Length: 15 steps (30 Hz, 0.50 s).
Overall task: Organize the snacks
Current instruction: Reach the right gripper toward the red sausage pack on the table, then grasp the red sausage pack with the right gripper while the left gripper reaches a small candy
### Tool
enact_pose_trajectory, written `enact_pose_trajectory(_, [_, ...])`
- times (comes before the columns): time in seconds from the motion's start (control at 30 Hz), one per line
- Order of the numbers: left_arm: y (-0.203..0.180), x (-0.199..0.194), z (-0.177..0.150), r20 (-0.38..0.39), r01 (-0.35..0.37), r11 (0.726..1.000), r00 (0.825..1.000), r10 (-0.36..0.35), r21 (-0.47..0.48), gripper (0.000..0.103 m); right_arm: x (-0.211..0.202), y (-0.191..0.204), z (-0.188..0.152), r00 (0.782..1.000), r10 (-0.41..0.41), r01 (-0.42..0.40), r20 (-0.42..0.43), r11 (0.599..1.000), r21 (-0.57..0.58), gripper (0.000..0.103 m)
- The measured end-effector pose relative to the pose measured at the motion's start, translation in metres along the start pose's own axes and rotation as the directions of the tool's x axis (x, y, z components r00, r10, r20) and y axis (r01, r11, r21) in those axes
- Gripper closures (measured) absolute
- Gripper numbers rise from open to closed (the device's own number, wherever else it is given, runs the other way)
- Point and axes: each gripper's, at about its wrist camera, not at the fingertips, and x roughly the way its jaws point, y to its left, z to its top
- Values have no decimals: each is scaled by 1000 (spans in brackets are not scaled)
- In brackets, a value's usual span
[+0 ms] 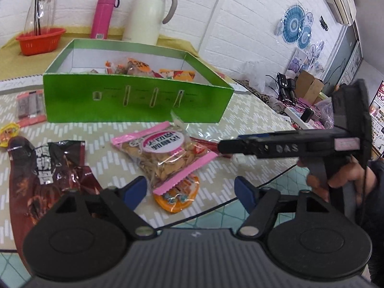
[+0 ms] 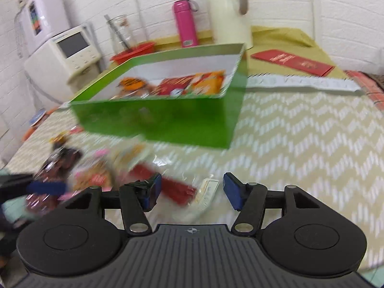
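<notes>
Between the left tongs (image 1: 190, 189) and the green box (image 1: 134, 100), on the patterned desk (image 1: 252, 110), lies a pink-edged snack bag (image 1: 165, 153), its long axis running diagonally away toward the box. Its near end sits just ahead of the open, empty jaws, atop an orange packet (image 1: 178, 198). The right tongs (image 2: 189, 192), also open and empty, hover over a pale wrapper (blurred) (image 2: 206, 196); the left looks nearer the bag.
</notes>
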Motion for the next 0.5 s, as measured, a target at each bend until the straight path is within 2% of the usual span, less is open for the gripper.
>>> enact_pose_trajectory(0.13, [2,4,-4,-10,1,1000,1000,-1,5,38,-25,20,-20,999,42,-43,-9,996,-77,5])
enact_pose_trajectory(0.23, [0,5,-4,-16,0,1000,1000,1,14,51,-32,29,-19,1000,12,-9,15,985,-172,3])
enact_pose_trajectory(0.3, [-1,4,-4,-18,-9,1000,1000,9,13,60,-27,32,-13,1000,-7,12,24,979,-203,1])
enact_pose_trajectory(0.43, [-1,-1,-8,-24,-11,1000,1000,11,14,71,-7,33,-4,999,47,-44,9,975,-220,0])
enact_pose_trajectory(0.5, [-1,-6,-10,-33,-6,1000,999,7,23,79,2,36,-4,999,42,-42,-6,974,-221,0])
